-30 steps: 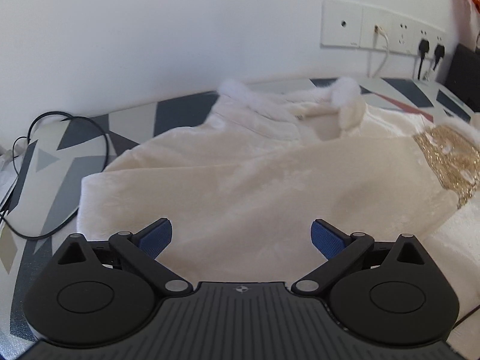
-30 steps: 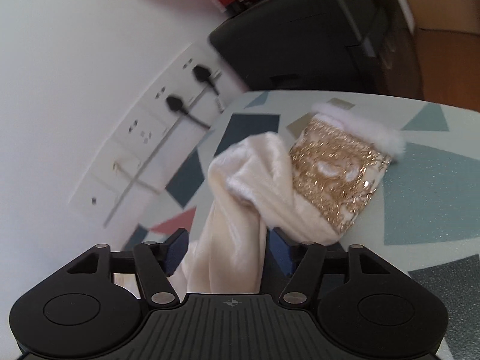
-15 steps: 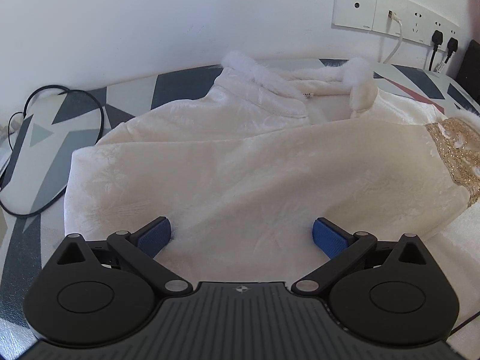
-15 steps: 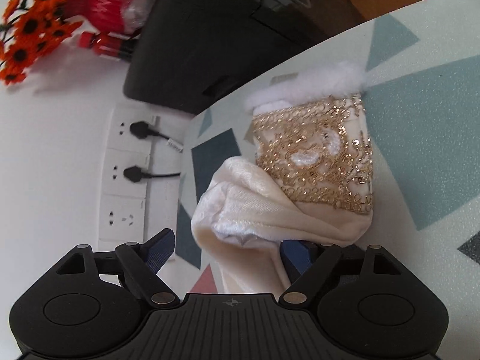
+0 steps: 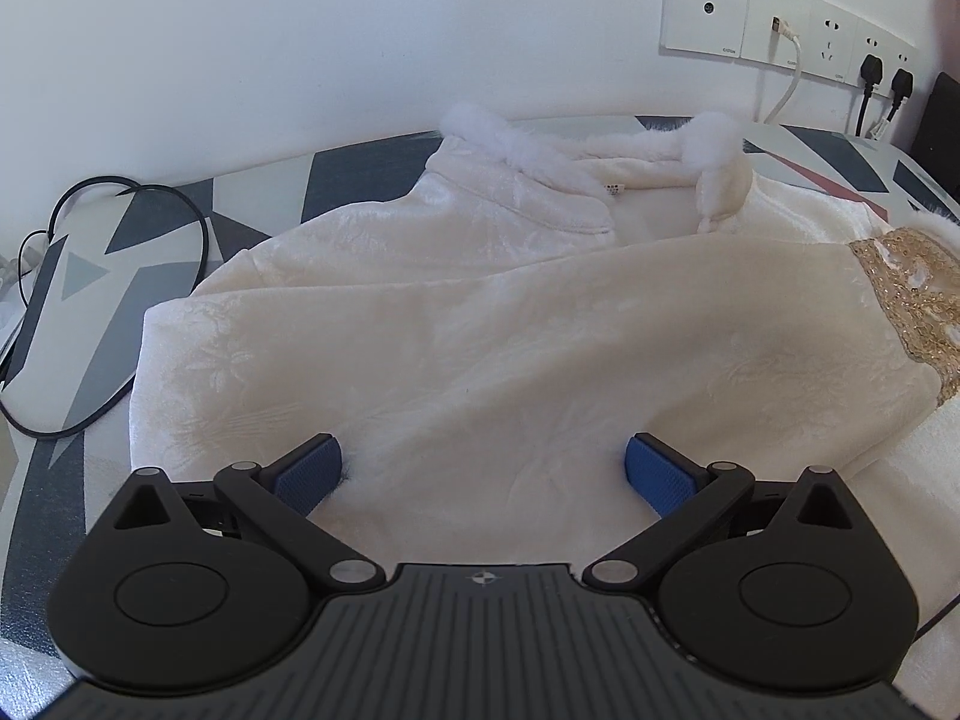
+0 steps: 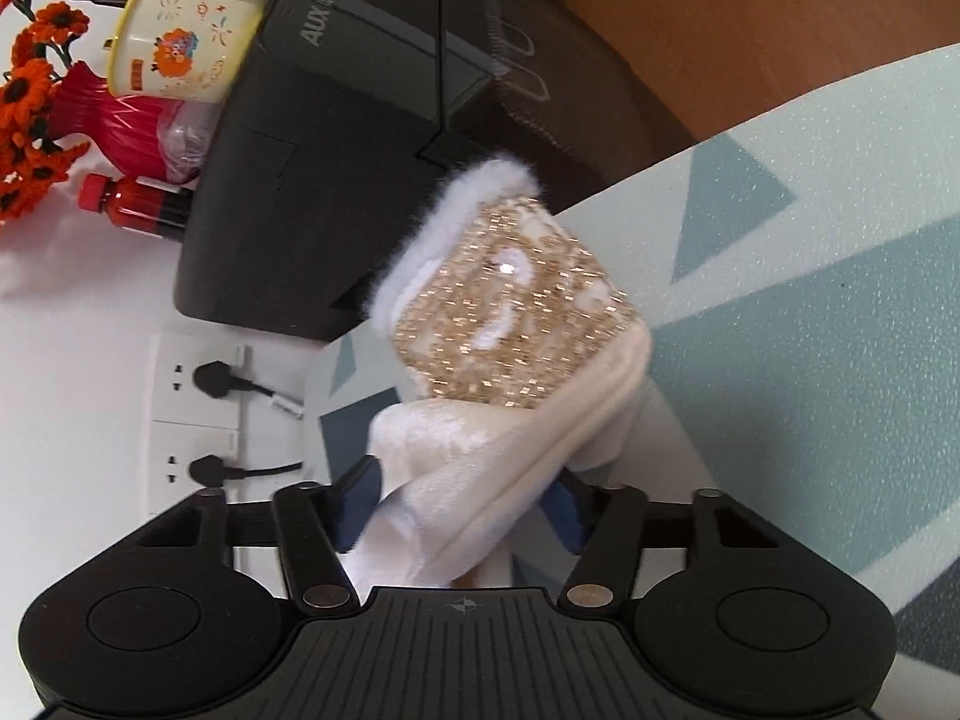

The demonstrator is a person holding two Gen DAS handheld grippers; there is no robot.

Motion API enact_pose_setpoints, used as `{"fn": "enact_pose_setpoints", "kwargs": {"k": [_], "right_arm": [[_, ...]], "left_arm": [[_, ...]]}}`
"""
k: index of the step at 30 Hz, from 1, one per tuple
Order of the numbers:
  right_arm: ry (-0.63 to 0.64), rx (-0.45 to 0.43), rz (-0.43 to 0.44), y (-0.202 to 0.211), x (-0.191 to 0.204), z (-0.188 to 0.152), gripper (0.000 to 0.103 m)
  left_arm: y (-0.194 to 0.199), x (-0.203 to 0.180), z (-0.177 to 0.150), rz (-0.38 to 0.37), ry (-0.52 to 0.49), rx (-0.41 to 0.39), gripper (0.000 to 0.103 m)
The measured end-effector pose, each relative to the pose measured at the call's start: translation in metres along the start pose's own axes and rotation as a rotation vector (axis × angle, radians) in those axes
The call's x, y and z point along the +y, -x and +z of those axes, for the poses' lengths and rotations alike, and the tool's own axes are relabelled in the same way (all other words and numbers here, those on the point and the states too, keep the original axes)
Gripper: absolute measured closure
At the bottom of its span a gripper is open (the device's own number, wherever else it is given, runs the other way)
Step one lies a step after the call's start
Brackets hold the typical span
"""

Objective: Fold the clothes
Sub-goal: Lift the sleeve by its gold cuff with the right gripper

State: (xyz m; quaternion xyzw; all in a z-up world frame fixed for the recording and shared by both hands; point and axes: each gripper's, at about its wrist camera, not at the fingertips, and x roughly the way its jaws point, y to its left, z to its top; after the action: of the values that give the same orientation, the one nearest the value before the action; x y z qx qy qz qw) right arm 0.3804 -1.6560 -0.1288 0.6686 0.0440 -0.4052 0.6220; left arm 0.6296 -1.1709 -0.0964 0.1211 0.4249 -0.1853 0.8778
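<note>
While cream velvet coat lies flat, fur-collared, left gripper gapes wide; right gripper clamps its gold-sequinned sleeve.

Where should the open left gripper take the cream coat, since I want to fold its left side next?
Probably the coat at its folded outer edge on the left, where the fabric ends on the table. Come in low from the left side: that edge lies flat, free and doubled. The left gripper stands wide open over the cloth; the right gripper holds the sleeve.
</note>
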Motion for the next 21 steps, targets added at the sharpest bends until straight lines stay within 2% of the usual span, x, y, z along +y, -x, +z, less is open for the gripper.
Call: {"fn": "enact_pose_setpoints", "kwargs": {"k": [3,9,15,21], "right_arm": [[-0.012,-0.009,-0.014,0.000,-0.002,-0.001,0.075],[0.106,0.036,-0.028,0.000,0.008,-0.004,0.087],[0.329,-0.027,-0.006,0.015,0.034,-0.012,0.095],[0.469,-0.080,0.095,0.039,0.071,-0.025,0.096]], "left_arm": [[-0.001,-0.001,0.004,0.003,0.000,0.018,0.000],[-0.001,-0.002,0.004,0.012,0.017,0.028,0.000],[-0.002,-0.001,0.007,0.007,0.024,0.044,0.000],[-0.001,0.000,0.003,0.009,0.039,0.027,0.000]]}}
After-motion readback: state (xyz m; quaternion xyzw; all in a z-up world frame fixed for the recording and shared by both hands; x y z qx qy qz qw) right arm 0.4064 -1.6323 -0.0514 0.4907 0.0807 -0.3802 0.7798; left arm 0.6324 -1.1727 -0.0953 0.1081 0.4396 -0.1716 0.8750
